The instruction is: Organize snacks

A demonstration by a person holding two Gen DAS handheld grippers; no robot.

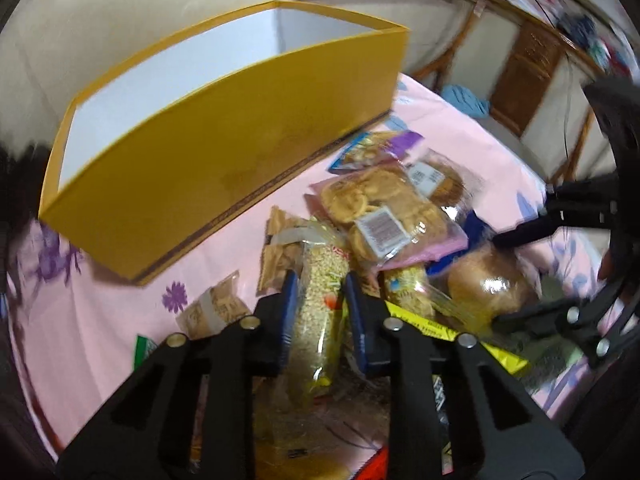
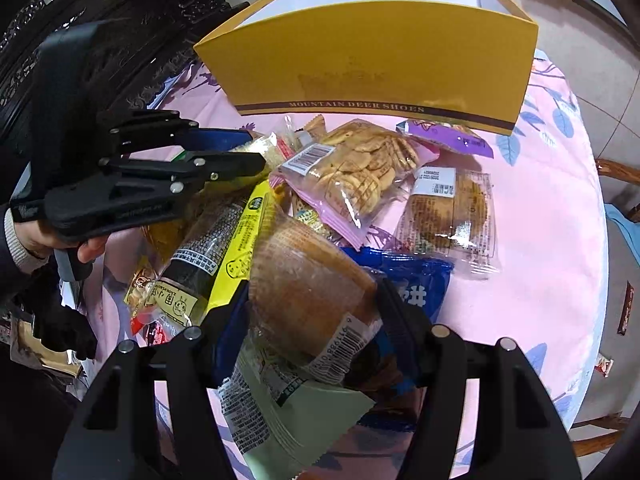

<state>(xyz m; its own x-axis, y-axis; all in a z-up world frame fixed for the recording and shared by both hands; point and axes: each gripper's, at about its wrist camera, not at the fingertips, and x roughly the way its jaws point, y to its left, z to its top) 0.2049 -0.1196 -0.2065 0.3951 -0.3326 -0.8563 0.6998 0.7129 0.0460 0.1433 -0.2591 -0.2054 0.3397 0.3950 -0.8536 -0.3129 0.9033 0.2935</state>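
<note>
While L gripper (image 1: pixel 318 300) fingers clench grain-bar pack (image 1: pixel 322 280), R gripper (image 2: pixel 312 320) grasps bun pack (image 2: pixel 308 280); slick wrap may slip before yellow box (image 1: pixel 224 152) at 11 o'clock.

- The black two-finger left gripper (image 1: pixel 320 292) angles steeply down, its blue-padded fingers (image 1: pixel 289 300) pinched in tight on a long clear packet of pale grains (image 1: pixel 320 280).
- The black two-finger right gripper (image 2: pixel 312 300) tilts down too, jaws about half apart, pressed either side of a round brown bun in clear wrap (image 2: pixel 308 280).
- A bare hand (image 2: pixel 60 240) with a ribbed cuff grips the left gripper's handle.
</note>
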